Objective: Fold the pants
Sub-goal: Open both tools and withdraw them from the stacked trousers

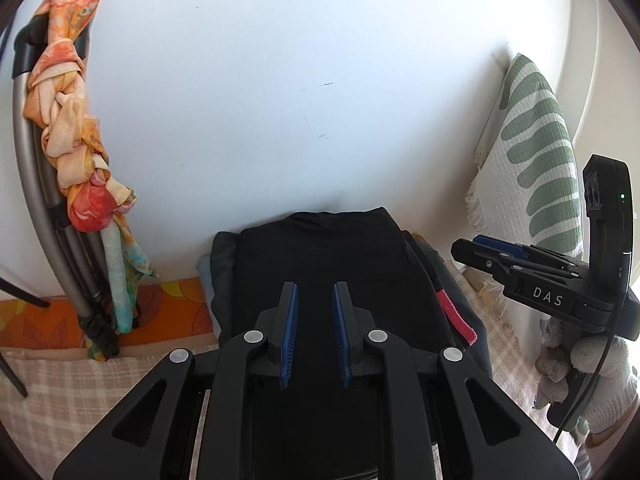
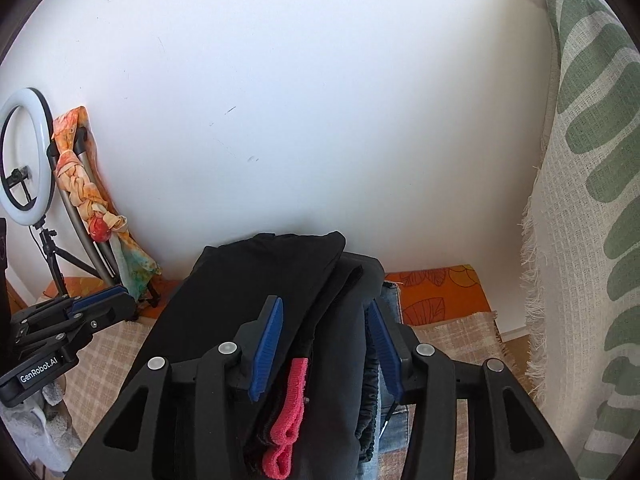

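- White wall [image 1: 260,100] closes the far side, with faint scuffs
- Surface wears a beige checked cloth [image 1: 60,392]; an orange leaf-print cloth [image 2: 436,292] lies along the wall
- Folded black pants [image 1: 328,264] top a stack of clothes against the wall; a pink band [image 2: 290,404] shows at the stack's right edge
- Left tongs [image 1: 316,332] spread, hovering over the pants, holding nothing
- Right tongs [image 2: 324,348] spread, straddling the stack's right edge
- Orange scarf [image 1: 68,128] knotted on a grey frame, left; ring light [image 2: 26,152] beyond
- Green-striped fringed textile [image 2: 592,200] hangs right
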The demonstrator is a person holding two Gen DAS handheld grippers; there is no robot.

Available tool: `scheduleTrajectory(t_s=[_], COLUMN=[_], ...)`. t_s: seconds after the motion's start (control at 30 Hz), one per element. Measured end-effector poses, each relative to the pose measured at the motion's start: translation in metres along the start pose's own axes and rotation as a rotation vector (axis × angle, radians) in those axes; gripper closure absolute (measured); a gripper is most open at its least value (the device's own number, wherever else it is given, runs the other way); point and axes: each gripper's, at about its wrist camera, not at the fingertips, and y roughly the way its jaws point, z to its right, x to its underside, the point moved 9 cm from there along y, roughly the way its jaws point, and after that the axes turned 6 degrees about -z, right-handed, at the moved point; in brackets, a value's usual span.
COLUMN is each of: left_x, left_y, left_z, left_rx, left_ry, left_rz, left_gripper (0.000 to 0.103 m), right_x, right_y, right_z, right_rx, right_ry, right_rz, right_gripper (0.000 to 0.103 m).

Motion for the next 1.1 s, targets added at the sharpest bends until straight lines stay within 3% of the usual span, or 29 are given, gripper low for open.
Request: scheduleTrajectory(t_s=[0.1, 0.23, 0.27, 0.33, 0.47, 0.53, 0.7, 0.87, 1.1], left_x=[-0.002, 0.004, 0.006, 0.010, 0.020, 0.023, 0.035, 0.050, 0.078], left_y=[-0.006, -0.022, -0.027, -0.036, -0.053, -0.064, -0.095, -0.126, -0.166], left_z=[0.008, 0.017, 0.019, 0.024, 0.028, 0.028, 0.029, 0.029, 0.032], left_rx=[-0.004, -0.001, 0.004, 0.021, 0.009, 0.009, -0.003, -0.011, -0.035], left_ry=[0.012, 0.036, 0.040, 0.043, 0.059, 0.051, 0.057, 0.062, 0.092], left_rz=[0.007, 0.014, 0.015, 0.018, 0.016, 0.027, 0.049, 0.065, 0.092], left_gripper=[0.075, 0.074, 0.070, 0.053, 0.051, 0.042, 0.042, 0.039, 0.030], right_x=[0.005, 0.015, 0.018, 0.024, 0.038, 0.046, 0.066, 0.085, 0.113], right_y=[-0.010, -0.027, -0.032, -0.041, -0.061, -0.070, -0.095, -0.123, -0.159], right_z=[-0.003, -0.009, -0.011, -0.015, -0.023, -0.028, -0.038, -0.049, -0.069], right_rx=[0.012, 0.015, 0.017, 0.034, 0.046, 0.035, 0.053, 0.065, 0.076], right_ry=[-0.009, -0.014, -0.017, -0.034, -0.040, -0.030, -0.020, 0.010, 0.003], right_rz=[0.008, 0.024, 0.026, 0.034, 0.052, 0.056, 0.076, 0.110, 0.141], right_gripper=[0.047, 0.039, 0.036, 0.032, 0.023, 0.019, 0.014, 0.001, 0.000])
